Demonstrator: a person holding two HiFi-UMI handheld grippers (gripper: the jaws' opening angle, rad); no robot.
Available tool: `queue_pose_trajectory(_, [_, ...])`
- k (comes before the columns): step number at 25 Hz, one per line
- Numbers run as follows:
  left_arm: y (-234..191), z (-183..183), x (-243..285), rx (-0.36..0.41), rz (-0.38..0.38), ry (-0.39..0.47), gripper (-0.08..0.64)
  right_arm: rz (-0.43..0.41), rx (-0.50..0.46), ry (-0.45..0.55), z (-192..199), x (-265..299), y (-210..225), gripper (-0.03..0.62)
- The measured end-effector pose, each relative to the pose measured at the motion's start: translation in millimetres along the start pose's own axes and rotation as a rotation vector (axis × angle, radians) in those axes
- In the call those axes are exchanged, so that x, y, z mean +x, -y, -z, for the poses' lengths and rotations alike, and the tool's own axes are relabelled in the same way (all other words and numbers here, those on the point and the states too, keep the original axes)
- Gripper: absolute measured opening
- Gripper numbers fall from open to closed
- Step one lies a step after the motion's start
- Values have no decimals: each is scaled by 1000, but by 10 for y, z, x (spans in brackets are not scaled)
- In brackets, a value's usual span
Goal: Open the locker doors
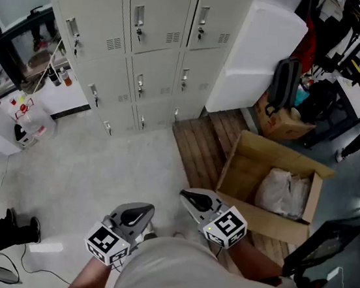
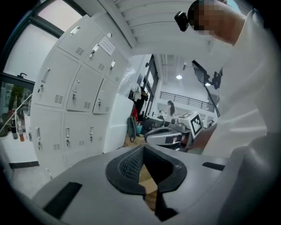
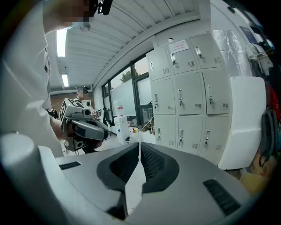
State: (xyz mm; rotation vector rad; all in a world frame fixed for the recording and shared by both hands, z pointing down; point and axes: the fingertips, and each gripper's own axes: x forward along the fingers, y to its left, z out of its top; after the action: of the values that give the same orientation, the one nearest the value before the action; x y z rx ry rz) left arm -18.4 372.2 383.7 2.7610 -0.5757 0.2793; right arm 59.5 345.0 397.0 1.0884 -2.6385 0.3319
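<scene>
approach step: left gripper point(image 2: 143, 147) and right gripper point(image 3: 139, 144) have jaws closed to a slit, holding nothing, well apart from the shut locker doors point(image 1: 153, 71) ahead; next, advance and hook a door handle point(image 1: 139, 17).

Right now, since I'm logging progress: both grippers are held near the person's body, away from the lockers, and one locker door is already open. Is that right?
Not quite. No door is open: in the head view every door that shows on the lockers is shut. The rest stands: the left gripper and the right gripper are held near the person's body, away from the lockers.
</scene>
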Motion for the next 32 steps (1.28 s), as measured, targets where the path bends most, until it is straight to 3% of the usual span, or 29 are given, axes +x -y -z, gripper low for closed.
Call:
queue_pose_trajectory(4, [442,39,380,-6,21,8,11,25,35,-1,280,-476,127,26])
queue_pose_trajectory(10, [949,207,627,-17,-26,-25,11,20,74,15,623,-985,225,25])
queue_pose_trajectory(14, [1083,320,595,-6,-94,-63,11,-10,81,26,779,-1097,228,26])
queue_pose_trajectory(19, [1030,340,660,-8,-156,-49,11,-42,58,36,848,-1100,327,26])
queue_pose_trajectory(24, [676,265,805,-33,-121,-22,11,-6,41,23,766,-901,555,27])
queue_pose_trajectory(32, [-635,-177,620,2,-136,32,12,-22,23,-11,185,378,893,28])
